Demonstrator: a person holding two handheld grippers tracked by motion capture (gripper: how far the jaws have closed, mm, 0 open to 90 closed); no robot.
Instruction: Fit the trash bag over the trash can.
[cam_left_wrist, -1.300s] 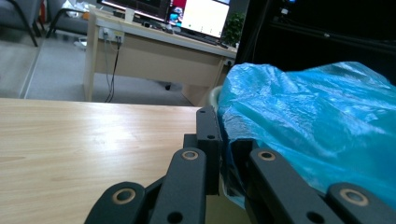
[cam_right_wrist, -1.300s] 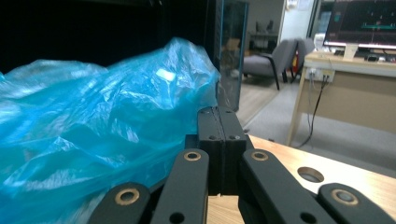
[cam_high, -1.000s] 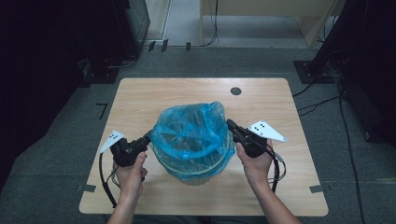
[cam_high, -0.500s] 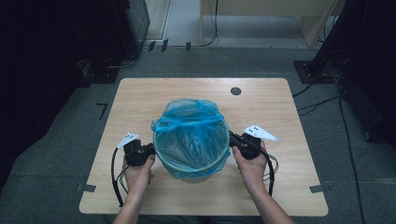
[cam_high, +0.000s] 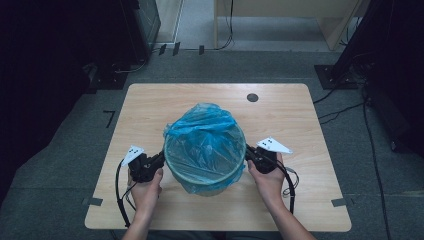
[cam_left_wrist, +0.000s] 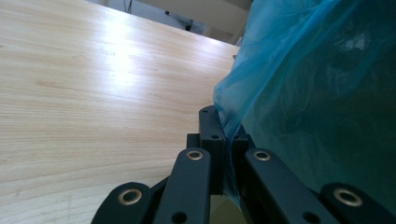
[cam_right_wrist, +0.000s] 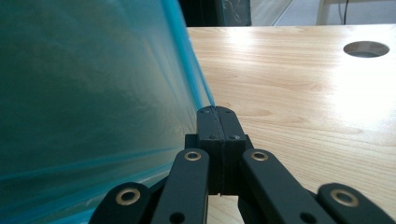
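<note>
A round bin (cam_high: 207, 187) stands mid-table, lined with a blue plastic bag (cam_high: 202, 140) whose film is stretched over the rim and down the sides. My left gripper (cam_high: 161, 159) is at the bin's left side, shut on the bag's edge; in the left gripper view the blue film (cam_left_wrist: 243, 100) runs down between the closed jaws (cam_left_wrist: 224, 128). My right gripper (cam_high: 248, 154) is at the bin's right side, shut on the bag too; the taut film (cam_right_wrist: 189, 60) ends at its closed tips (cam_right_wrist: 216, 114).
The wooden table (cam_high: 150, 107) has a round cable hole (cam_high: 252, 97) at the back right. Cables trail from both grippers toward the front edge. Dark equipment and cabling stand on the floor behind the table.
Both grippers have drawn the bag's edge down and outward over the bin's rim, moving toward the person. The bag now lies flatter over the rim.
</note>
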